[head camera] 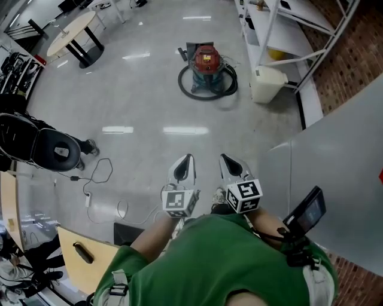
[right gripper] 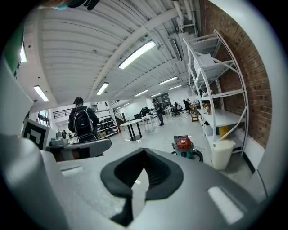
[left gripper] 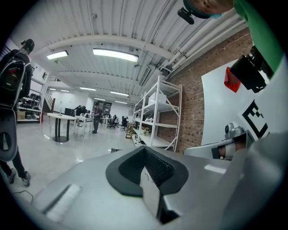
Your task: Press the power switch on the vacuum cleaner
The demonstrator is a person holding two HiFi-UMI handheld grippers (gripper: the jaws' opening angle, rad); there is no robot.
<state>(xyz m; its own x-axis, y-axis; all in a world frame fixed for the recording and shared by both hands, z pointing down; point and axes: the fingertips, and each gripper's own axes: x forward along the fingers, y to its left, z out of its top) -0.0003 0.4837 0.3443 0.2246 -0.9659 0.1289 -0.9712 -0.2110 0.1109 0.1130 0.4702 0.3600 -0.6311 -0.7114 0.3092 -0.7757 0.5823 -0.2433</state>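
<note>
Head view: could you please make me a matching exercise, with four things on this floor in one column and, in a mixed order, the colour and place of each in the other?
Things
1. vacuum cleaner
2. bin
3. round table
4. standing person

Colour and place
a. white, at the foot of the shelf rack
b. pale top, far left corner
c. red top, ringed by a black hose
d. dark clothes, at the left edge

Pairs: 1-c, 2-a, 3-b, 4-d
</note>
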